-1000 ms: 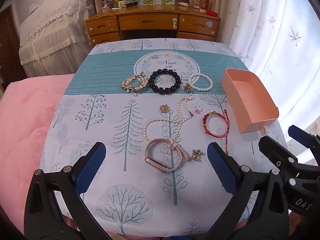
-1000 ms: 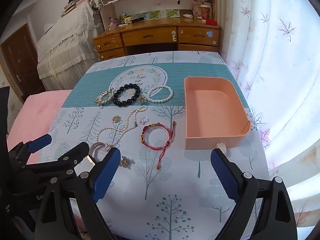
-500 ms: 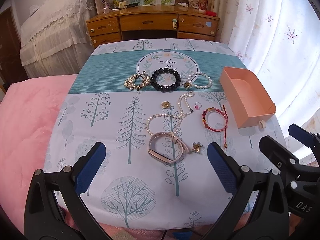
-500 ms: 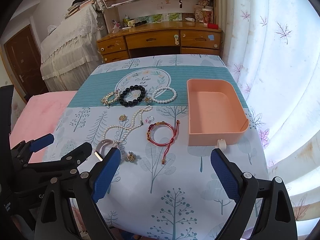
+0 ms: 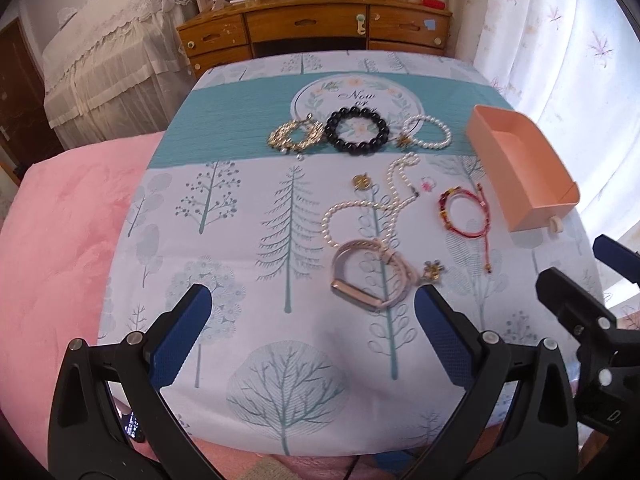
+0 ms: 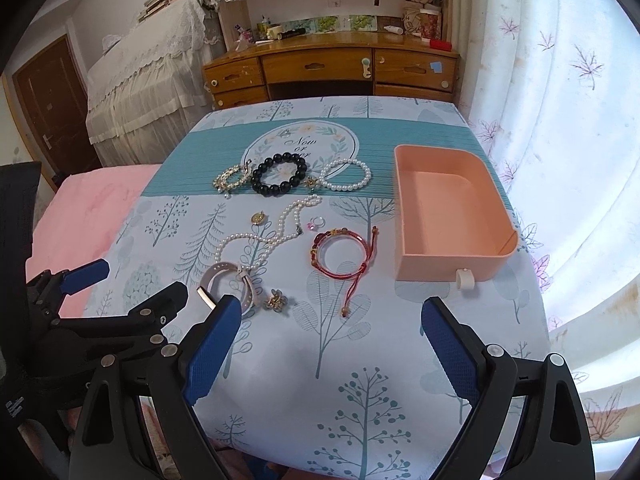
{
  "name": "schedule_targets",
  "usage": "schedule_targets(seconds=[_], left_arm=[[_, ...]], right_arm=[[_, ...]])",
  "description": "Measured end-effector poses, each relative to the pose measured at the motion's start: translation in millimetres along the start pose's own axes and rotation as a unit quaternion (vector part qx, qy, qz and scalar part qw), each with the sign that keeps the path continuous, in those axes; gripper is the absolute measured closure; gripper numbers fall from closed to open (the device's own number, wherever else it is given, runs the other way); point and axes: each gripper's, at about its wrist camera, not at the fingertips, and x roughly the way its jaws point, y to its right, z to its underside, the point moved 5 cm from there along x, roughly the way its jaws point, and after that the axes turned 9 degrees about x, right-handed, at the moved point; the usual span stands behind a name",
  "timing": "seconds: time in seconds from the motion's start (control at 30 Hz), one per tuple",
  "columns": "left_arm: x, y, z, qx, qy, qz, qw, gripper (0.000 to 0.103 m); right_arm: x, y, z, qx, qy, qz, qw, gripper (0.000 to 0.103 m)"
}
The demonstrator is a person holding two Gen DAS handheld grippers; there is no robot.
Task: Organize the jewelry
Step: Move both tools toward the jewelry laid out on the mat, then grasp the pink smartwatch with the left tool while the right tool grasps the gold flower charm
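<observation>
Both tools hung above the near edge of the table (image 6: 360, 392), nothing between their pads: the left hand-held gripper (image 5: 308, 332) stood with jaws spread wide over bare cloth, and the right hand-held gripper (image 6: 332, 340) was equally agape. In the right wrist view the jewelry lay from 9 to 12 o'clock of the right tool. Along the teal band sat a gold bracelet (image 6: 231, 178), a black bead bracelet (image 6: 280, 174) touching it, and a white pearl bracelet (image 6: 346, 175) just beside. Nearer lay a pearl necklace (image 6: 272, 232), a gold pendant (image 6: 258, 218), a small pink ring (image 6: 316, 223), a red cord bracelet (image 6: 340, 252), a pink watch band (image 6: 224, 284) and a gold charm (image 6: 277, 301). The peach tray (image 6: 440, 268) sat empty at 1 o'clock, close to the table's right edge by the curtain (image 6: 560, 120). The near strip of cloth before both tools lay open, as did the table's left side toward the pink bedding (image 5: 60, 220).
</observation>
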Motion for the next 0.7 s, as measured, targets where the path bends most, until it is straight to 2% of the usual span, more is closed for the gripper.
schedule_targets(seconds=[0.03, 0.1, 0.2, 0.27, 0.3, 0.5, 0.7], left_arm=[[7, -4, 3, -0.001, -0.010, -0.001, 0.9999, 0.002], [18, -12, 4, -0.003, -0.002, -0.007, 1.0000, 0.002], [30, -22, 9, -0.004, -0.027, -0.007, 0.9996, 0.003], [39, -27, 11, -0.011, -0.034, 0.007, 0.9993, 0.005], [38, -29, 14, -0.008, -0.063, 0.010, 0.9979, 0.006], [55, -28, 17, -0.025, -0.104, 0.059, 0.9926, 0.009], [71, -33, 17, -0.039, -0.145, 0.059, 0.9870, 0.024]], right_arm=[[4, -2, 1, -0.002, -0.005, -0.001, 1.000, 0.010], [14, -3, 2, -0.005, -0.016, -0.003, 1.000, 0.012], [31, -5, 5, -0.007, -0.037, -0.006, 0.999, 0.021], [45, -7, 7, -0.008, -0.053, -0.009, 0.998, 0.026], [51, -8, 9, -0.009, -0.061, -0.012, 0.998, 0.027], [82, -17, 19, -0.023, -0.098, -0.042, 0.994, 0.040], [105, -29, 26, -0.050, -0.124, -0.071, 0.988, 0.048]])
